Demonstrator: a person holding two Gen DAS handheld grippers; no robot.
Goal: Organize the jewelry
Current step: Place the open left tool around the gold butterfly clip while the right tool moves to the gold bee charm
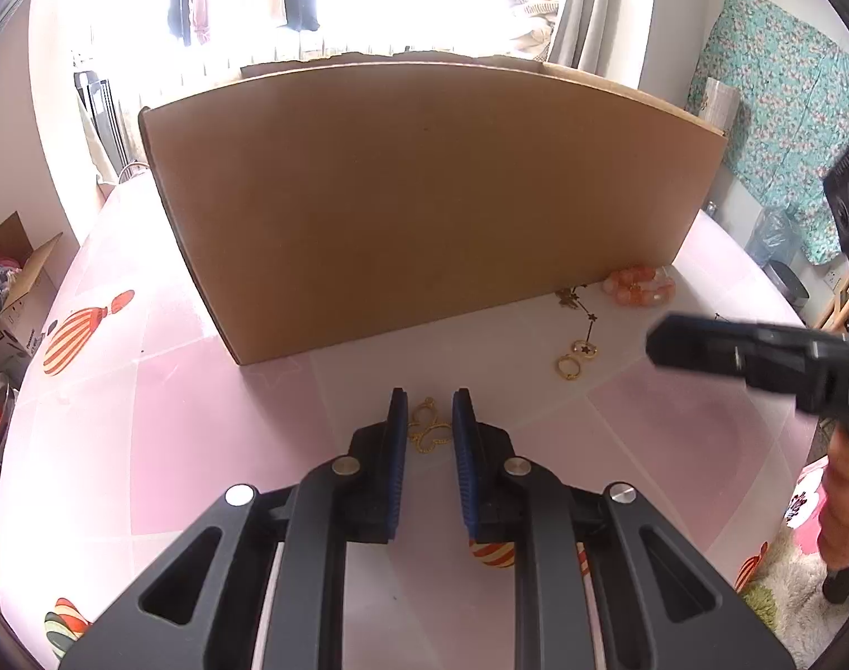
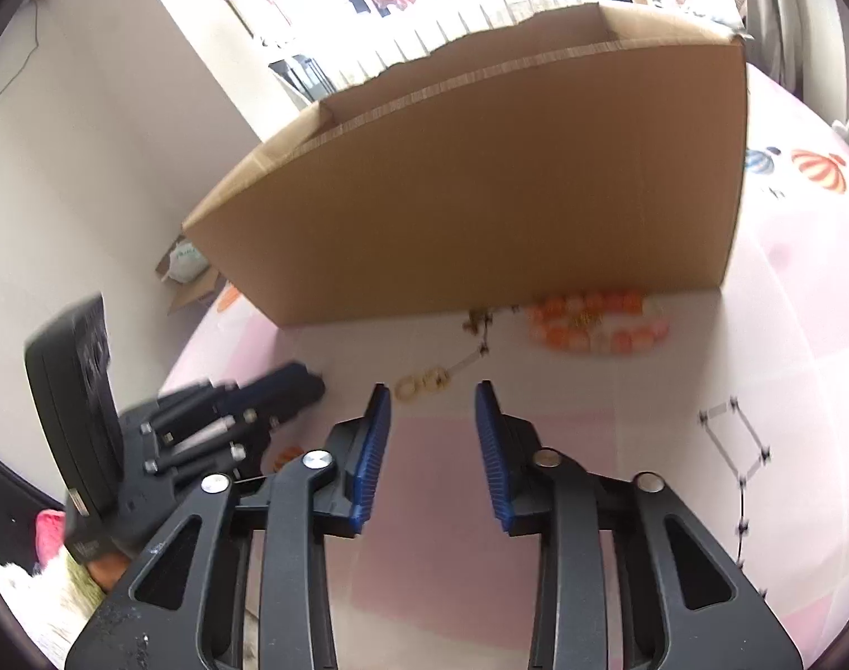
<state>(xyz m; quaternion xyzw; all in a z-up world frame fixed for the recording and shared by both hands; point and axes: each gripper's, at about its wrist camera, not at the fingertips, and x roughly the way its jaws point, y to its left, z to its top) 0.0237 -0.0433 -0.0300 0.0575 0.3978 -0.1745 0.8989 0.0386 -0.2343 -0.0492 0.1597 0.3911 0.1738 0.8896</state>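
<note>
A gold chain piece [image 1: 429, 431] lies on the pink table between the blue pads of my left gripper [image 1: 430, 403], which is open around it without touching it. Two gold rings [image 1: 575, 358] lie right of it, with a dark star chain [image 1: 578, 306] and an orange bead bracelet [image 1: 641, 283] by the cardboard box [image 1: 424, 201]. My right gripper [image 2: 433, 397] is open and empty, above the table, short of the rings [image 2: 424, 384]. The bead bracelet [image 2: 595, 321] and a black-and-white chain [image 2: 740, 455] show in the right wrist view.
The open-topped box [image 2: 480, 195] stands at the back of the table [image 1: 201, 419]. My right gripper [image 1: 748, 354] crosses the left view's right side; my left gripper [image 2: 290, 385] shows at the right view's left. Balloon prints mark the tablecloth.
</note>
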